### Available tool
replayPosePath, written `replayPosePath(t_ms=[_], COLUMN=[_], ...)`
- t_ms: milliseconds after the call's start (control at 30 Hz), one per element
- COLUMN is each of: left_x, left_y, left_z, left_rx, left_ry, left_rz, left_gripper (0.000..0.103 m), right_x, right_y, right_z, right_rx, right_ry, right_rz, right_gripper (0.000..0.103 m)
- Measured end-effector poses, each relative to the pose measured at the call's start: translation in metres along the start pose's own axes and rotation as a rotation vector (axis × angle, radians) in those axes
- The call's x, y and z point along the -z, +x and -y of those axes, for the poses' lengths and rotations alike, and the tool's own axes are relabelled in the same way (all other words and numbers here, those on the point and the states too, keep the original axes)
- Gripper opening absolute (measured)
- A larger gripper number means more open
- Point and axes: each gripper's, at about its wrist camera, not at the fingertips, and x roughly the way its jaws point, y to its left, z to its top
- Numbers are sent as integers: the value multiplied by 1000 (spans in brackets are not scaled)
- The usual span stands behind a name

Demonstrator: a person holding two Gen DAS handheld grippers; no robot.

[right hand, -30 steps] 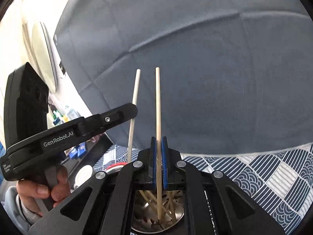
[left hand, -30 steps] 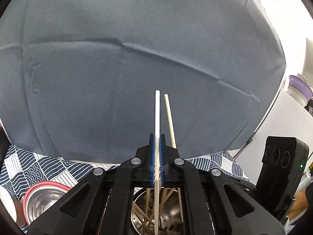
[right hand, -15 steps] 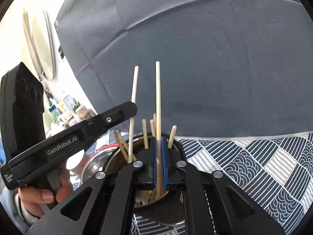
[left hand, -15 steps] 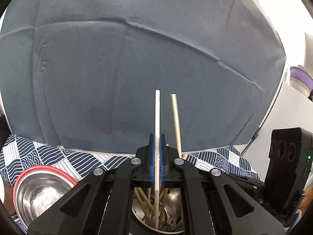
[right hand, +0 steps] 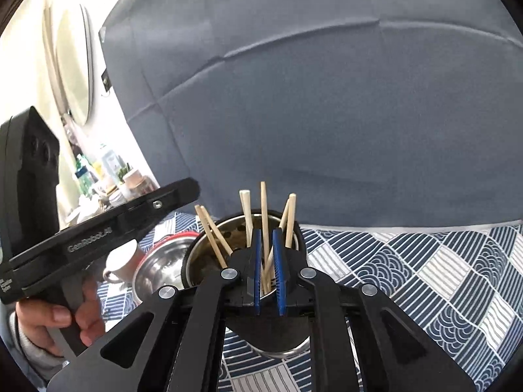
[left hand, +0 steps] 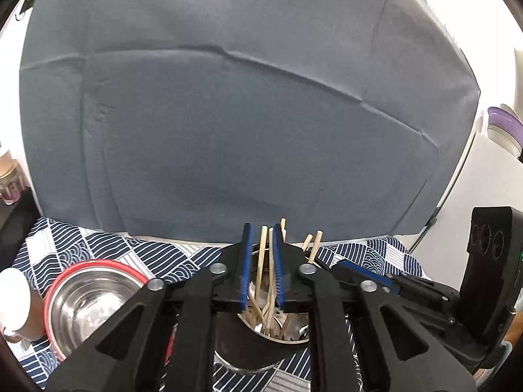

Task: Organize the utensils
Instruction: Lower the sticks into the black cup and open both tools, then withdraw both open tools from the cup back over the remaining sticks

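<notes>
Both my tongs — left gripper (left hand: 261,254), right gripper (right hand: 267,258) — have just released; pale wooden chopsticks (right hand: 263,215) now stand in the perforated steel holder (right hand: 228,228), bottom centre.

A home dining or kitchen corner is suggested. A table is covered with a navy-and-white wave-patterned cloth (right hand: 425,261), on which a perforated steel holder of wooden chopsticks (right hand: 228,238), a red-rimmed steel bowl (left hand: 81,300) and a white cup (right hand: 122,261) are set. A cluttered shelf of bottles and jars (right hand: 104,176) is seen by a cream wall, and a grey fabric backdrop (left hand: 228,114) is hung behind.
</notes>
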Motion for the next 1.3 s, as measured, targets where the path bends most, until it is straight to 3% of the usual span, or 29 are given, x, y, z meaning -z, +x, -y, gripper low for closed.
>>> replayPosePath(t_ms=[33, 100, 233, 400, 467, 500, 567, 900, 1300], left_x=[-1, -2, -4, -2, 1, 2, 6, 36, 92], left_y=[-5, -14, -27, -41, -47, -49, -52, -57, -59], left_z=[0, 0, -6, -9, -10, -11, -11, -16, -27], left_rx=[-10, -22, -72, -134, -154, -162, -177, -211, -231], left_ry=[-2, -8, -41, -62, -64, -66, -64, -50, -78], left_rz=[6, 16, -8, -30, -31, -40, -52, -156, -285], left_gripper=[22, 35, 54, 83, 86, 91, 94, 97, 97], right_x=[-1, -3, -7, -7, -7, -6, -4, 22, 102], right_y=[-4, -13, -29, -46, -51, -54, -57, -56, -47], right_z=[-1, -4, -4, -3, -3, -2, 0, 2, 2], right_rx=[7, 24, 41, 84, 108, 110, 123, 168, 192], right_ry=[-3, -15, -2, 27, 41, 45, 60, 60, 82], right_rz=[3, 22, 45, 62, 63, 68, 64, -41, -230], right_gripper=[13, 29, 37, 65, 77, 77, 86, 87, 87])
